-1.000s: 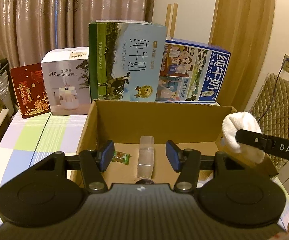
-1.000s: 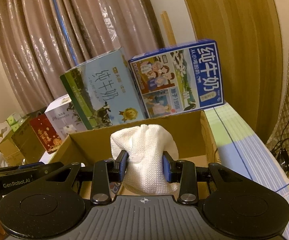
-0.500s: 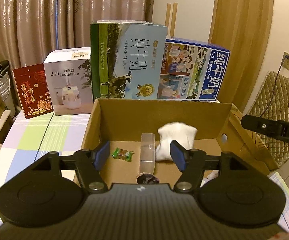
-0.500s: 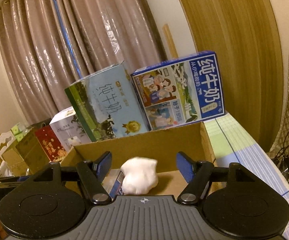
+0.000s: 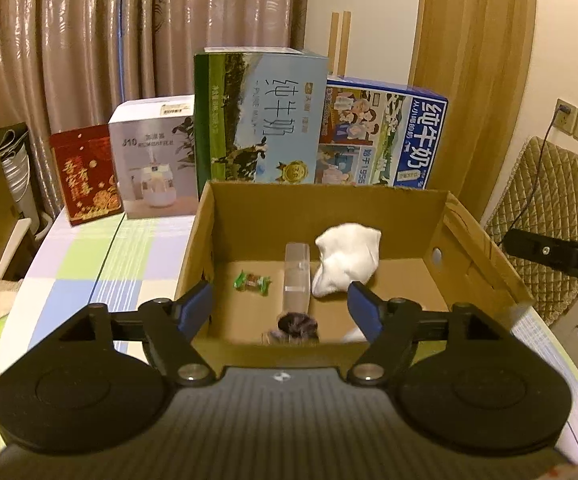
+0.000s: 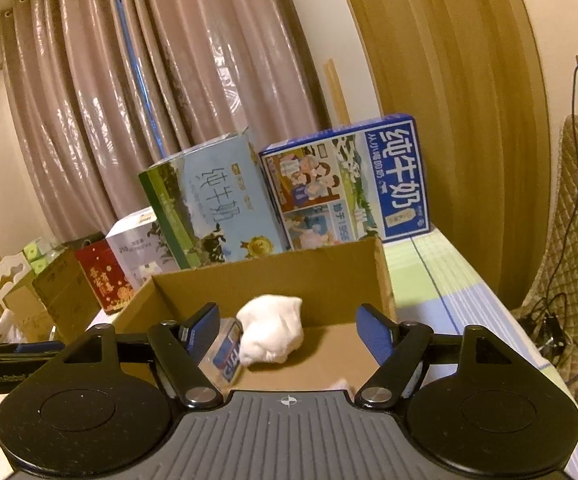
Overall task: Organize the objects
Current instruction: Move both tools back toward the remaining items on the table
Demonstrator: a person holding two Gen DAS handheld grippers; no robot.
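An open cardboard box [image 5: 485, 248] stands on the checked tablecloth. On its floor lie a white cloth bundle [image 5: 347, 258], a clear plastic bottle [image 5: 296, 276] with a dark cap, and a green-wrapped candy [image 5: 253, 281]. My left gripper [image 5: 283, 308] is open over the box's near wall, holding nothing. In the right wrist view the white cloth bundle [image 6: 271, 334] rests beside the bottle [image 6: 227, 354] inside the box [image 6: 329, 276]. My right gripper [image 6: 289, 336] hangs open above the box, with nothing between its fingers. Its black body [image 5: 557, 256] shows at the right edge of the left wrist view.
Behind the box stand two milk cartons, green-blue [image 5: 261, 116] and blue [image 5: 385, 136], a white humidifier box [image 5: 153, 160] and a red gift box [image 5: 85, 172]. A quilted chair [image 5: 557, 208] is on the right. Curtains hang behind.
My right gripper opened and let go of the white cloth bundle, which fell into the box and now lies still on its floor. My left gripper drew back slightly.
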